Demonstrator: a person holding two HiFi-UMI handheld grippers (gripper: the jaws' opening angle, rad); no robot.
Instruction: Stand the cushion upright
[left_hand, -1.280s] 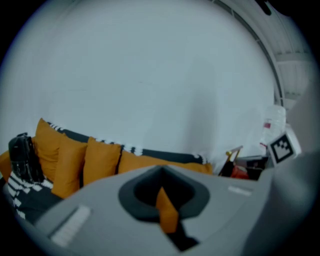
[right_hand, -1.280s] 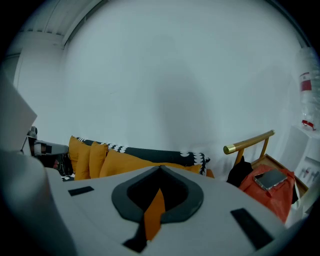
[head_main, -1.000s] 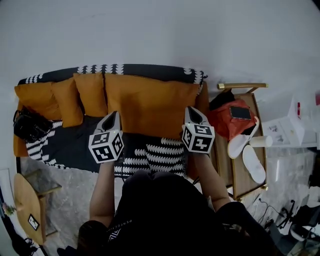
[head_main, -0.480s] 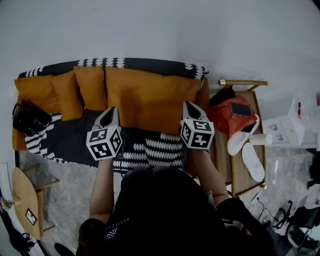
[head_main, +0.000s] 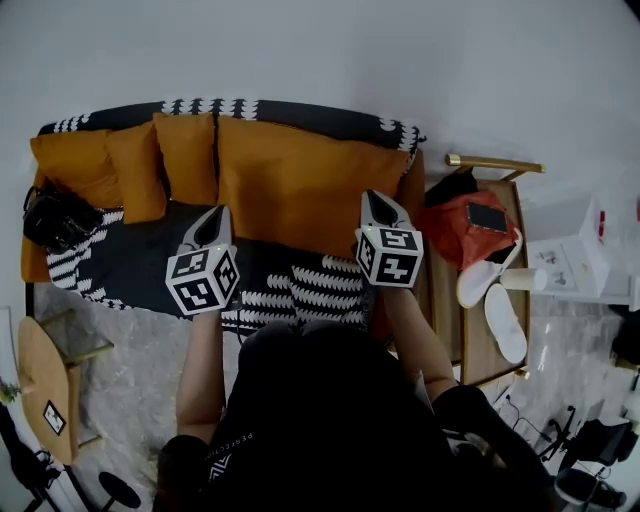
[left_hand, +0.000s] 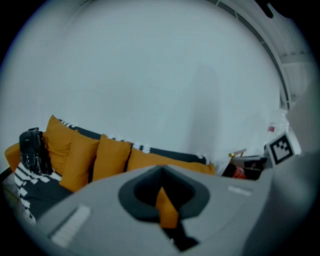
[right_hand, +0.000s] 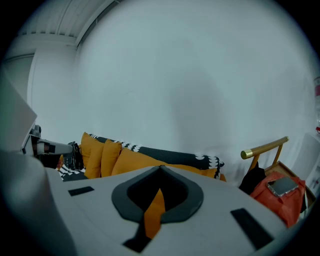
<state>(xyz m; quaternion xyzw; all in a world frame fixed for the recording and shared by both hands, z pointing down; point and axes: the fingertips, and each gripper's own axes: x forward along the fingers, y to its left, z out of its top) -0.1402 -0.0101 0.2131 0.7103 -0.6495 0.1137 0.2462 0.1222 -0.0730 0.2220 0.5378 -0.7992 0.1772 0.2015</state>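
I get soft, even light, dimmer and bluish in both gripper views; they bow into black corners, foreground blurred, faint shadows on the plain white wall (left_hand: 150, 75).

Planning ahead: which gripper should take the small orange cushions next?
Left, probably. The left gripper pinches the large orange fabric cushion right beside the small orange cushions; the right gripper holds its far end.

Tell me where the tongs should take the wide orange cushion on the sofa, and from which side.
Probably its top seam, near both ends at once, coming from the front. The wide orange cushion leans on the sofa back; its broad face offers nothing to pinch, a wall stands behind, and smaller cushions crowd its left.
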